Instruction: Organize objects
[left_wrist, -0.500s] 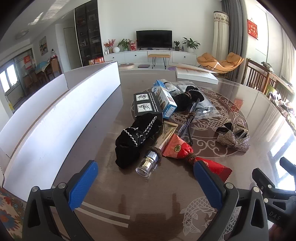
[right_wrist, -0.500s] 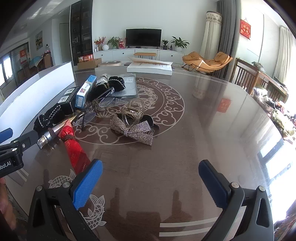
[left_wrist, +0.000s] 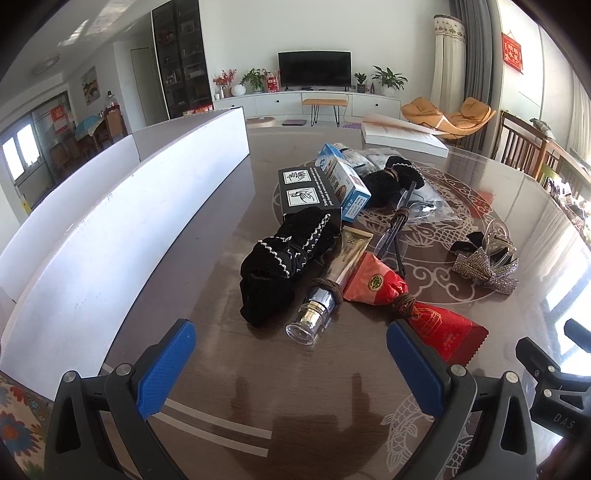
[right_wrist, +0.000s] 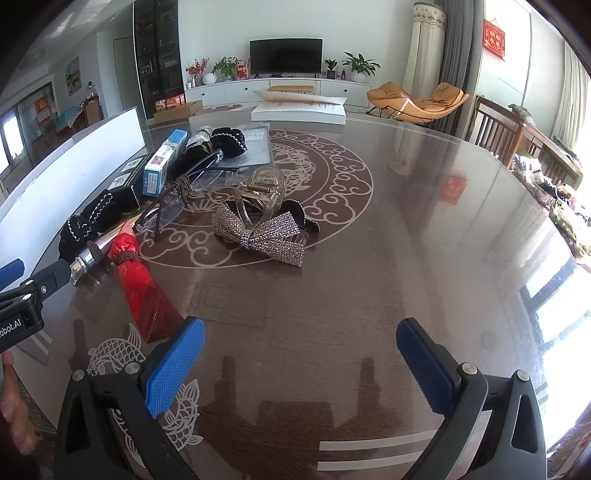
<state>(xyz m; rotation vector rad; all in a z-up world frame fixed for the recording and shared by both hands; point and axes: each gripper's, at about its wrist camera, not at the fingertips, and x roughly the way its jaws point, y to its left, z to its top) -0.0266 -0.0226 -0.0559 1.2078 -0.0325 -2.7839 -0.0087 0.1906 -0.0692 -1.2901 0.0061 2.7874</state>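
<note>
- We judge that we are at the outset: nothing is gripped, and the objects lie in a loose heap toward the left of the table (right_wrist: 406, 258), beside a long white box (left_wrist: 122, 236).
- Our left tongs (left_wrist: 291, 365) stand wide and empty, hovering just short of the gold cosmetic tube (left_wrist: 332, 284) with its clear cap.
- Our right tongs (right_wrist: 301, 362) are likewise wide and empty over bare table, well apart from the rhinestone bow (right_wrist: 258, 232).
- The next move, as we see it, calls for picking one item and closing on it squarely; the tube is smooth and round, so it may roll.
- The black velvet scrunchie (left_wrist: 280, 266) is soft with beaded trim; the red packet (left_wrist: 406, 302) is crinkly foil, cinched by a brown tie.
- The black carton (left_wrist: 306, 195) and blue carton (left_wrist: 347, 181) are rigid cardboard.
- The clear claw clip (right_wrist: 262, 192) is hard plastic.
</note>
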